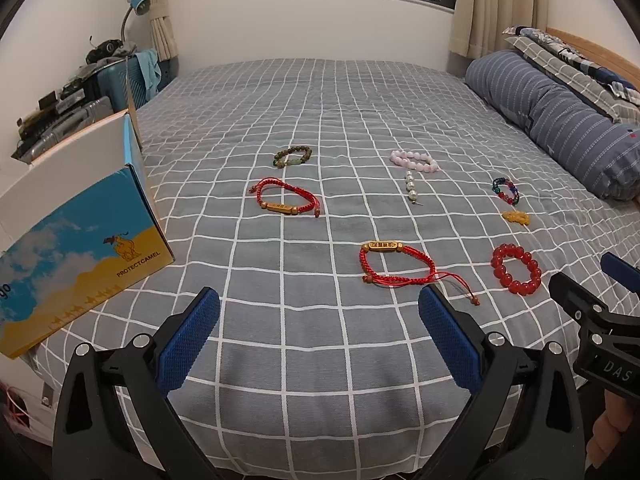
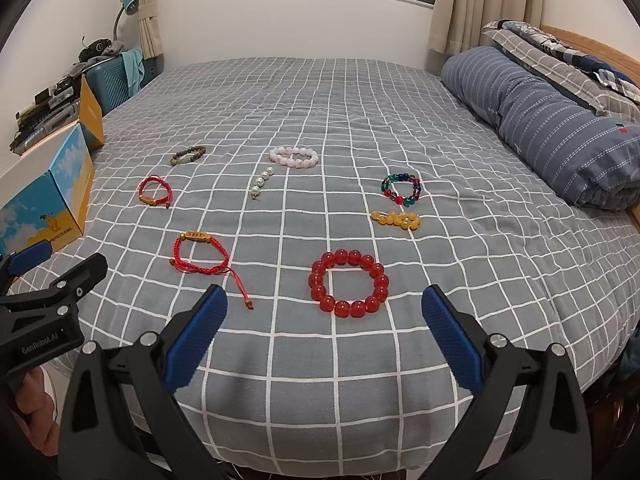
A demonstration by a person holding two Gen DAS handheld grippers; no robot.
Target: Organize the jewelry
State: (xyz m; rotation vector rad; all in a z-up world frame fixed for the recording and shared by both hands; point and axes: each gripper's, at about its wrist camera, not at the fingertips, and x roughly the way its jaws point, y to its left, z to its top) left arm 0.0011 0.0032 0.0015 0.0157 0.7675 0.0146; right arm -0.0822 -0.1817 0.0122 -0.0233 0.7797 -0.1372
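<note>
Several bracelets lie spread on the grey checked bed. A red bead bracelet (image 2: pixel 349 283) lies just ahead of my open, empty right gripper (image 2: pixel 324 336); it also shows in the left wrist view (image 1: pixel 516 273). A red cord bracelet with a gold bar (image 1: pixel 396 265) lies just ahead of my open, empty left gripper (image 1: pixel 320 340). Further off lie a second red cord bracelet (image 1: pixel 285 200), a dark green bead bracelet (image 1: pixel 293 155), a pink bead bracelet (image 1: pixel 414 161), a pearl strand (image 1: pixel 411 187), a multicolour bead bracelet (image 2: pixel 401 189) and a yellow bead bracelet (image 2: pixel 396 220).
An open blue and yellow cardboard box (image 1: pixel 76 240) stands at the bed's left edge. A rolled striped duvet (image 2: pixel 552 128) lies along the right side by the wooden headboard. A suitcase and clutter (image 1: pixel 116 76) stand beyond the left edge. The bed's near edge is just below both grippers.
</note>
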